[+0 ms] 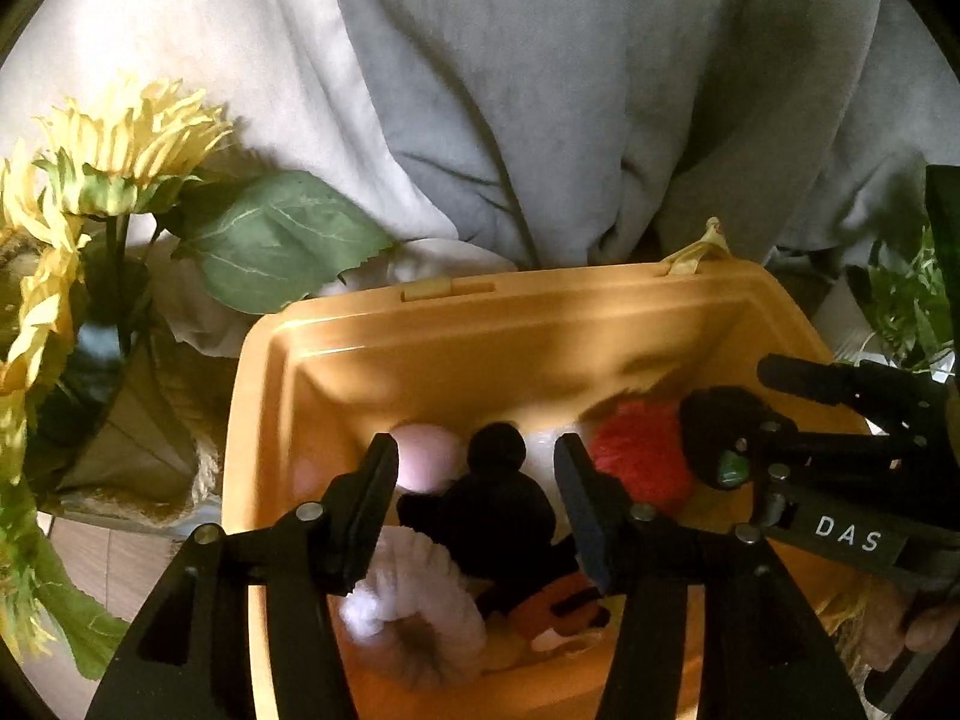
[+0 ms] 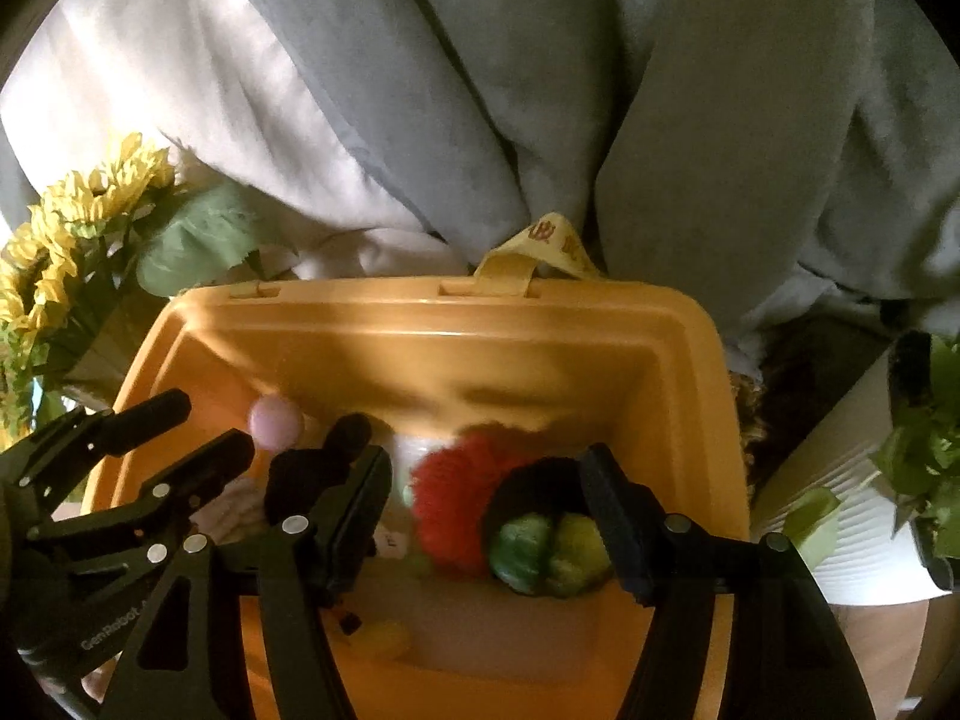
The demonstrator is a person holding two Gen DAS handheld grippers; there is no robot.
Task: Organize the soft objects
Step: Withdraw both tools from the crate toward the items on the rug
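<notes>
An orange plastic bin (image 1: 420, 324) (image 2: 420, 312) holds several soft toys. Under my open left gripper (image 1: 477, 510) lie a black plush (image 1: 498, 510), a pink ball (image 1: 426, 456), a white ruffled plush (image 1: 420, 588) and an orange-black toy (image 1: 564, 606). A red fluffy toy (image 1: 636, 456) (image 2: 456, 498) lies right of them. My open right gripper (image 2: 486, 510) hangs over the bin above a green-yellow plush in a black cup (image 2: 549, 546). It shows at the right of the left wrist view (image 1: 726, 420). The left gripper shows at the left of the right wrist view (image 2: 210, 420).
Grey and white cloth (image 1: 540, 90) hangs behind the bin. Artificial sunflowers (image 1: 120, 144) (image 2: 90, 204) stand at the left. A green plant in a white ribbed pot (image 2: 864, 516) stands at the right. A yellow strap (image 2: 540, 252) sits on the bin's far rim.
</notes>
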